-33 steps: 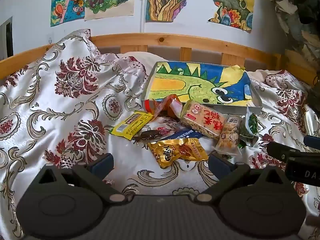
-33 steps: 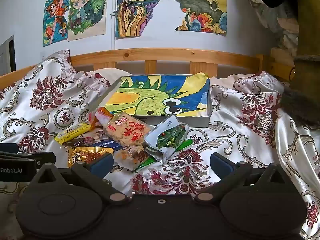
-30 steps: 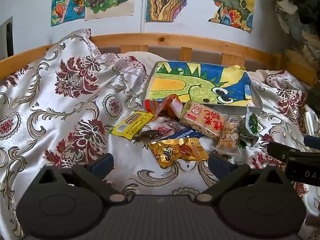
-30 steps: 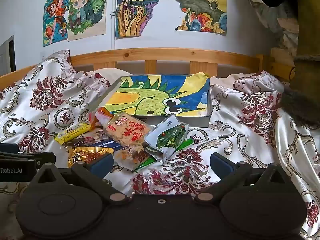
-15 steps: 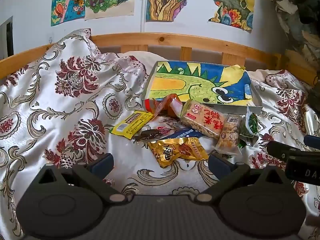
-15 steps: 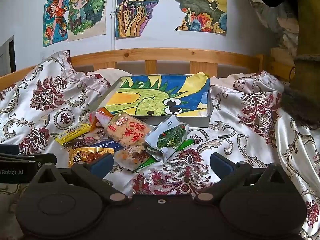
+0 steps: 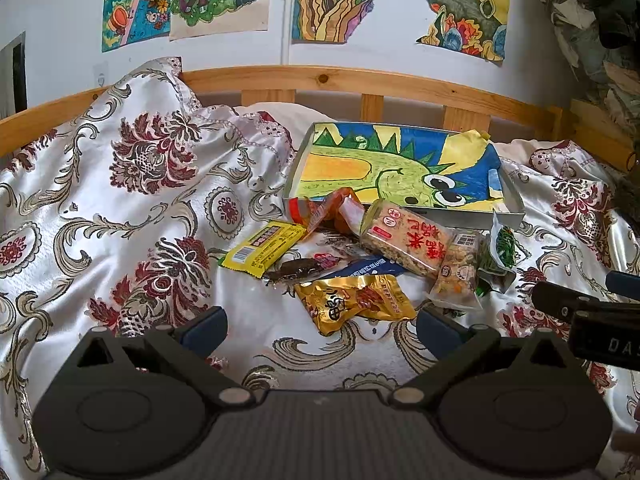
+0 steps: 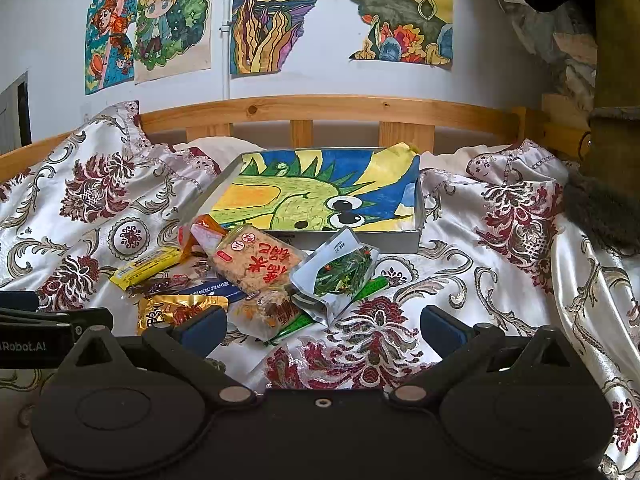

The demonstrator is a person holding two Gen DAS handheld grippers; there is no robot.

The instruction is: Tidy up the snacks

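Observation:
Several snack packets lie in a pile on the bed in front of a shallow box (image 7: 505,216) lined with a dinosaur drawing; the box also shows in the right wrist view (image 8: 418,184). The pile holds a gold packet (image 7: 356,301), a yellow bar (image 7: 266,247), a rice-cracker pack (image 7: 406,240) (image 8: 256,262), an orange packet (image 7: 332,208) and a green-vegetable pouch (image 8: 340,270). My left gripper (image 7: 320,326) is open and empty, just short of the gold packet. My right gripper (image 8: 322,326) is open and empty, near the pouch.
A floral satin cover (image 7: 120,208) drapes the whole bed in folds. A wooden headboard rail (image 7: 360,84) runs behind the box, with drawings on the wall above. Clothes hang at the far right (image 8: 612,80). Each gripper's side shows at the other view's edge.

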